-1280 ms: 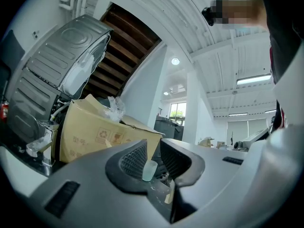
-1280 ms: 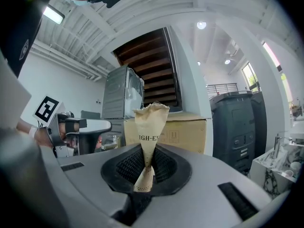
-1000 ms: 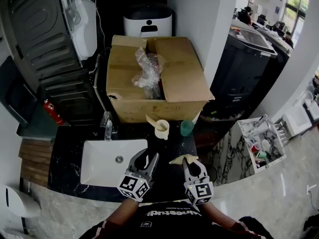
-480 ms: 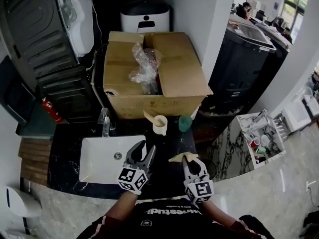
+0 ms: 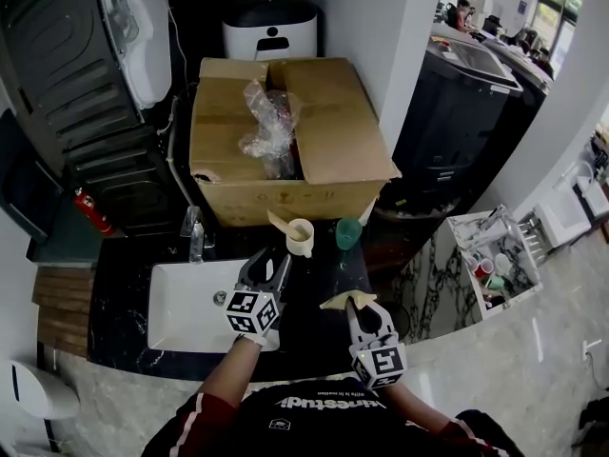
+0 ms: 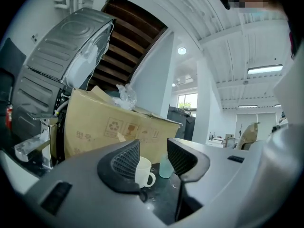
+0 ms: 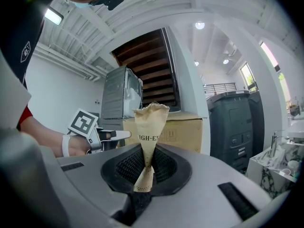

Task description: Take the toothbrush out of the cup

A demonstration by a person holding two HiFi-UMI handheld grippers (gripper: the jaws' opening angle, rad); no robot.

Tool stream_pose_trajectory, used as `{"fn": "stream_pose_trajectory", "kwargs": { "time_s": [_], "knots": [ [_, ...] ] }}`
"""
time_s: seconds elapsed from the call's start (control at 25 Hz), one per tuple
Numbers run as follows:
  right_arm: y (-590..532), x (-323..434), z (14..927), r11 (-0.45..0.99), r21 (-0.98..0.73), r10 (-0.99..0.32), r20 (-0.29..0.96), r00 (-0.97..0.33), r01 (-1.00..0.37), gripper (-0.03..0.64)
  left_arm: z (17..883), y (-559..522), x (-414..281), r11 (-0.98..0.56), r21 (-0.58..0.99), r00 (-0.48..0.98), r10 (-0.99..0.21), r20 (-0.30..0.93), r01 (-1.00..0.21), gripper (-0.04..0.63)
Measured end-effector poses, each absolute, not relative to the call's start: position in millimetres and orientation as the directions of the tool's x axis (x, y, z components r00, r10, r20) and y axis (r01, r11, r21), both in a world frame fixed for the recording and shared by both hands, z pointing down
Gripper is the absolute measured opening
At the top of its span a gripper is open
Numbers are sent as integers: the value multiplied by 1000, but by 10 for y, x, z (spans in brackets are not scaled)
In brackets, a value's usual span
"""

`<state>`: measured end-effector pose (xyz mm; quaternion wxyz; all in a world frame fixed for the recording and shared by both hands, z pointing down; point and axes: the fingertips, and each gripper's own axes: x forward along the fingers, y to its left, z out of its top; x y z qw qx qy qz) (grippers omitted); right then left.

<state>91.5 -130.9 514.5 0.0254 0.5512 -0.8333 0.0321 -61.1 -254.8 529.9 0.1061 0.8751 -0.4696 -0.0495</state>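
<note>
**Background inventory, counter area**

- Black countertop (image 5: 319, 279), speckled, with a white rectangular sink (image 5: 181, 317) sunk in its left part. Chrome faucet (image 5: 194, 235) at the sink's back edge.
- Big cardboard box (image 5: 328, 141) against the counter's far side, flaps open, with crumpled clear plastic wrap (image 5: 268, 124) in the opening.
- Teal tumbler (image 5: 348, 233) upright on the counter, just in front of the box's right corner.
- Tan paper strip (image 7: 148, 141), printed lettering, pinched in the middle, flared on top.
- White-and-black appliance (image 5: 271, 29) behind the box.
- Red fire extinguisher (image 5: 92, 212) at left.
- Dark cabinet (image 5: 457, 103) at right.
- White rack (image 5: 495, 260) holding small cups on the marble floor.
</note>
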Motion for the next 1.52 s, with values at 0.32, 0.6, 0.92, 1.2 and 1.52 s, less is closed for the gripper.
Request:
{"fn": "stream_pose_trajectory", "kwargs": {
  "time_s": [0.32, 0.6, 0.92, 1.2, 1.52],
  "knots": [
    [-1308, 922, 5174, 389, -18, -918, 81, -389, -921, 55, 5596, -2921, -618, -494, 262, 530, -844, 85, -829, 184],
    [-1321, 933, 5162, 391, -29, -916, 80, -392, -920, 55, 5812, -3246, -645, -447, 281, 499, -853, 154, -849, 216],
    [-1328, 1008, 5193, 383, -31, -918, 101, -384, -923, 55, 5921, -3571, -598, -392, 383, 482, -858, 175, -836, 233],
    [-1326, 1091, 5186, 371, -37, -923, 98, -373, -928, 55, 5960, -3873, -544, -340, 431, 458, -865, 205, -836, 236],
    [-1305, 1187, 5209, 362, -40, -926, 98, -365, -931, 55, 6020, -4020, -528, -287, 497, 439, -871, 221, -819, 235]
  ]
}}
